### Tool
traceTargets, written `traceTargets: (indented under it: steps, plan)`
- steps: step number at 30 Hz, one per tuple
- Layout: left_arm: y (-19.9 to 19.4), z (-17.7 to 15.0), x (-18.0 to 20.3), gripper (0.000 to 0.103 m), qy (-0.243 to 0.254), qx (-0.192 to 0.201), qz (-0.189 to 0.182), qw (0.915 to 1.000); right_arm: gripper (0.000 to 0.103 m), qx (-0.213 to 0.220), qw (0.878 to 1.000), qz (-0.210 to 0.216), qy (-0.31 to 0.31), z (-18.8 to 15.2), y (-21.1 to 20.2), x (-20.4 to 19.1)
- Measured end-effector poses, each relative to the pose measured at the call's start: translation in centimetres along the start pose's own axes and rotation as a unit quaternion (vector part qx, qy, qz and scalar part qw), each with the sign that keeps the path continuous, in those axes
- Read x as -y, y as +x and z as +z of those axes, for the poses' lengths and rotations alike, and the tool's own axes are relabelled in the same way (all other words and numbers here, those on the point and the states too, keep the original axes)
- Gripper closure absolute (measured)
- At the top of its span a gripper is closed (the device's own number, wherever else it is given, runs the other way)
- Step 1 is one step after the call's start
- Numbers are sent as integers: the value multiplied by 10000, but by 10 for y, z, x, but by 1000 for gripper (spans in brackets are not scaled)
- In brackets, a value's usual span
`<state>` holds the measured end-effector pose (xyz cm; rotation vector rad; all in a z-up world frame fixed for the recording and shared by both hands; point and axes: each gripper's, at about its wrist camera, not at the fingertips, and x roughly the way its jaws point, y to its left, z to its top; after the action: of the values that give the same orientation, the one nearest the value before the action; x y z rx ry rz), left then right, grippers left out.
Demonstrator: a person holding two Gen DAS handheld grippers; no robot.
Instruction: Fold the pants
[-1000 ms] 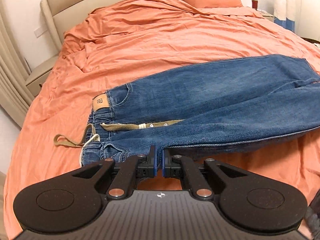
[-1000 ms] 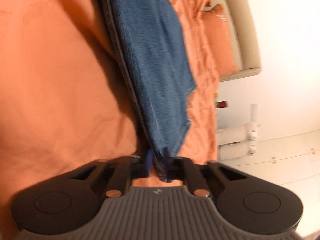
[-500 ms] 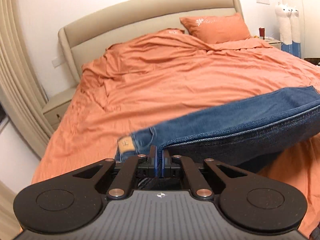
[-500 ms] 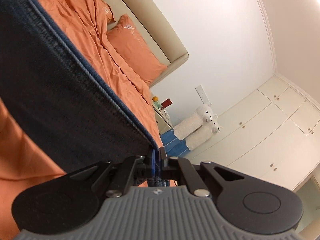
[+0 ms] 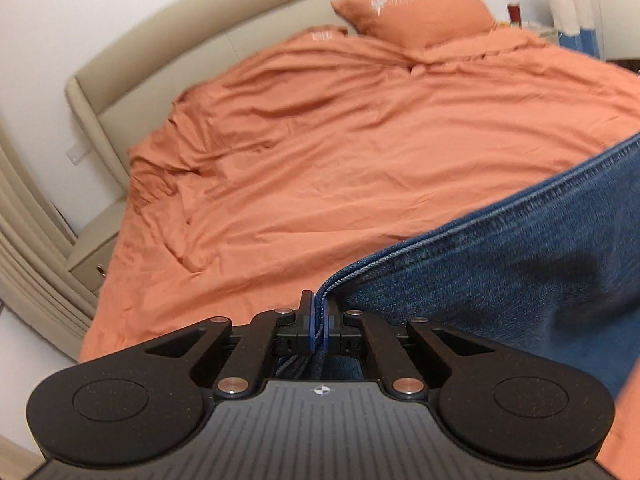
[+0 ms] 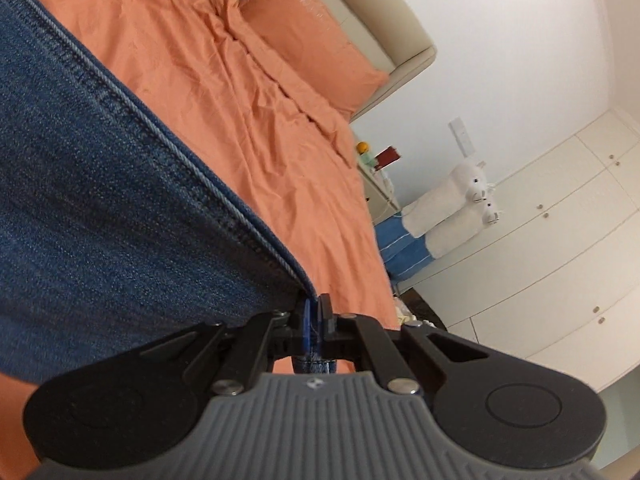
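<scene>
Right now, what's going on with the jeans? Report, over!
Left gripper shut on jeans seam. Right gripper shut on the same seam. Jeans lifted over orange bed. Nothing in the way.

The jeans (image 5: 520,280) run off the right edge in the left wrist view, waistband and hems unseen. Their denim blocks the bedsheet (image 6: 248,112) beneath. Nightstand items (image 6: 376,154) too small to identify.

Left wrist view looked down across the bed (image 5: 320,152) toward the headboard (image 5: 224,36). Right wrist view, rolled, faced the wardrobe (image 6: 560,248). Both sat close behind denim and shared the far pillow (image 5: 416,12).
</scene>
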<state>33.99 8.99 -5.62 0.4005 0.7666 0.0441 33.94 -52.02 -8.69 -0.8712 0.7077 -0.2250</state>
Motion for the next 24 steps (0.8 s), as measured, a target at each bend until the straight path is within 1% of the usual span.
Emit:
traceTargets:
  steps: [3,6,8,11,14,15,17,19,21,22,24]
  plan:
    - [58,9,13,99,43,-355,-32,9994,103,-268,9995,70,-170,25,48,-29]
    - [108,7,27,99,127,-745,-126,9971,103,-641,9971,251,-332,42,99,-59]
    - [134,1,36,99,238,-956,-87,9951,103,-835,9948,340,-480,47,122,-80]
    - [154,-10,40,99,282,-1116,-88,9933,103,-1000,9918,413,-679,50,147,-100]
    - [157,-16,40,99,298,-1080,-127,9936,103,-1060,9898,516,-796,58,171,-111]
    - [153,-16,39,99,252,-1019,-124,9944,103,-1054,9895,536,-829,57,173,-112]
    - [134,-17,34,99,134,-762,-89,9970,103,-979,9906,496,-818,55,169,-110]
    - [112,-10,29,99,96,-453,-45,9989,103,-827,9936,380,-667,53,156,-94]
    - [91,-7,24,99,131,-237,-5,9996,103,-709,9962,324,-389,52,136,-74]
    - [88,-4,23,99,153,-228,-8,9996,103,-677,9969,321,-254,53,133,-64]
    - [95,1,21,99,143,-309,-29,9994,103,-662,9971,344,-145,57,133,-58]
